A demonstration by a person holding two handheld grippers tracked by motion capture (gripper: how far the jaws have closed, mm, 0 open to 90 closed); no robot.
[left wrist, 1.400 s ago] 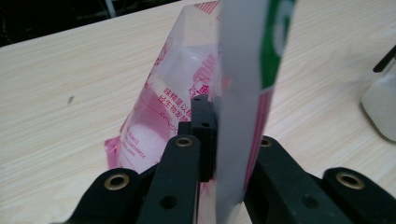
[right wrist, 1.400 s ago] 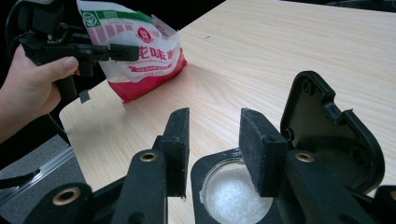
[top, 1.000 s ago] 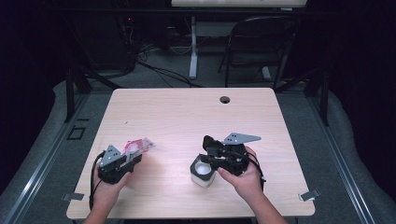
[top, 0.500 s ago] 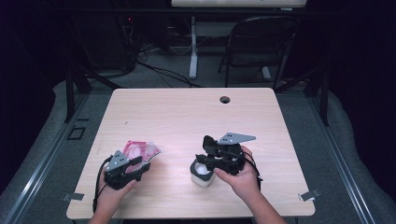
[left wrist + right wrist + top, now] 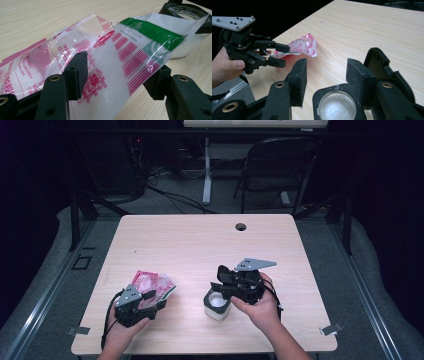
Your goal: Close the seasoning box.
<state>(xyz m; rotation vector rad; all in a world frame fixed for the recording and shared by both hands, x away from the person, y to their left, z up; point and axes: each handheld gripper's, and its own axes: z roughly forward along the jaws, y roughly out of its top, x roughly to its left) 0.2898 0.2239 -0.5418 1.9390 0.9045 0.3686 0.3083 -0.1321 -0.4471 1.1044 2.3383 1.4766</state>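
Observation:
A clear plastic bag [image 5: 153, 283] with pink print and a green band lies on the table at the front left. My left gripper [image 5: 153, 298] reaches over its near end. In the left gripper view the bag [image 5: 110, 50] passes between the pads [image 5: 77, 71] of the left gripper [image 5: 121, 62]. The jaws have just been opening and the pads do not press on it. My right gripper [image 5: 223, 285] hovers open over a small jar [image 5: 217, 303] of white grains [image 5: 337, 106]. The right gripper [image 5: 327, 65] has just opened wide, then closed a touch.
The light wooden table [image 5: 200, 245] has a round cable hole [image 5: 240, 226] near its far edge. A folding chair [image 5: 280, 165] and cables stand on the floor behind it. The other hand with the left gripper [image 5: 282, 55] is in the right gripper view.
The left gripper's jaws have widened around the bag, and the hand has drifted slightly toward the front edge. The bag now lies flatter on the table. The right hand has stayed put.

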